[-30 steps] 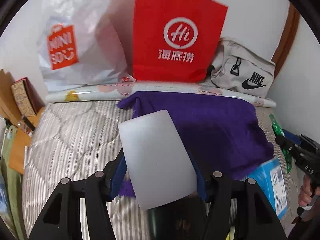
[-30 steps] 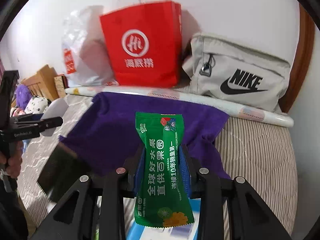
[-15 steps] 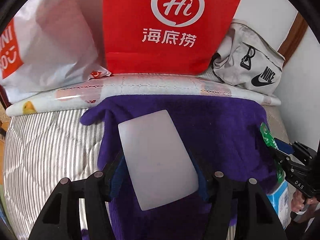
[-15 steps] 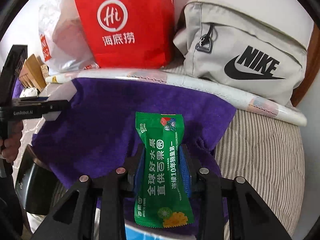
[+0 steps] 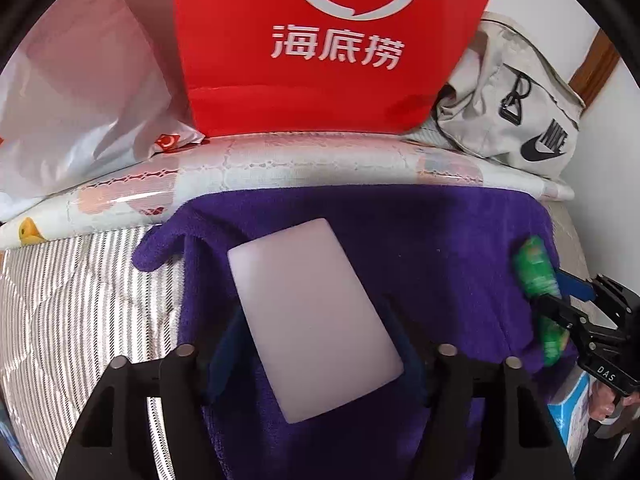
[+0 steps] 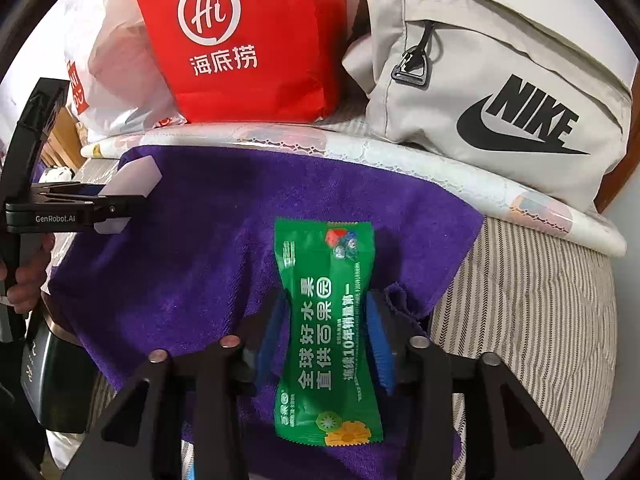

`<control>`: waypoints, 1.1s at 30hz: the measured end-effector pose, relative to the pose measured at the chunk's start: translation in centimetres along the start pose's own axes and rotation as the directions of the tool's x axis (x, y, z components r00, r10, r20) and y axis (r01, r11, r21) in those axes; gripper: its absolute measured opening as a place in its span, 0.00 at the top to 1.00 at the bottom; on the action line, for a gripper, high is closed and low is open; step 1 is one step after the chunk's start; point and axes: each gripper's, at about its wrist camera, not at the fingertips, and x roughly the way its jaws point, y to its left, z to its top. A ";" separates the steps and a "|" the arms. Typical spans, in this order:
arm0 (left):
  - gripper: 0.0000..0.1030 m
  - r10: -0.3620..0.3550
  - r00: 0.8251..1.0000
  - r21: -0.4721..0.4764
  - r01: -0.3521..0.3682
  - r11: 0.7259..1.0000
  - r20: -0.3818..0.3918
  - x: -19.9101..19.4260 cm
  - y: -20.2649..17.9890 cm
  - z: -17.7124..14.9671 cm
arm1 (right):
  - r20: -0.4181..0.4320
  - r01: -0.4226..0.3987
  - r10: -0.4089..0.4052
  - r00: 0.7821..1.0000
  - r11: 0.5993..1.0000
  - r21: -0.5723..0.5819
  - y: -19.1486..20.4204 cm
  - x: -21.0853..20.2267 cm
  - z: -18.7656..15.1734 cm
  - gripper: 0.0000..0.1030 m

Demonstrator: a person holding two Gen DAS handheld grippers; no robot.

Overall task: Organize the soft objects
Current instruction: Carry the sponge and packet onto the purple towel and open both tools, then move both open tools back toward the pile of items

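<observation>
1. left hand-held gripper [image 5: 316,344] has just been opening; the white pad [image 5: 312,316] lies loose between its jaws on the purple towel [image 5: 440,248].
2. right hand-held gripper [image 6: 324,340] likewise, jaws off the green packet [image 6: 326,332], mid-towel on the bed [image 6: 528,320].
3. both look delivered; withdrawal remains.

left gripper [image 5: 316,344]: fingers just opening | right gripper [image 6: 326,344]: fingers just opening

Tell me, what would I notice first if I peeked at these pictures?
Probably the big red paper bag with white writing, standing at the back beside a grey Nike bag. In front lies a purple towel spread on the striped bed. Over it, the right gripper has a green snack packet between its opened jaws, and the left gripper a pale white pad.
</observation>
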 end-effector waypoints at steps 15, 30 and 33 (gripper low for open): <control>0.24 0.092 0.994 0.001 -0.092 0.996 0.055 -4.3 0.0 -2.3 | 0.045 0.094 -0.093 0.995 0.995 -0.025 1.5 -3.6 -0.6 0.22; 0.24 0.084 0.976 -0.081 -0.069 0.994 0.201 -16.0 -0.6 -12.4 | 0.158 0.059 -0.060 0.986 0.998 0.012 4.9 -14.6 -7.1 0.20; 0.24 0.079 0.979 -0.036 -0.073 0.997 0.190 -16.8 -1.8 -15.3 | 0.186 0.041 -0.048 0.981 0.998 0.043 5.3 -16.2 -9.4 0.20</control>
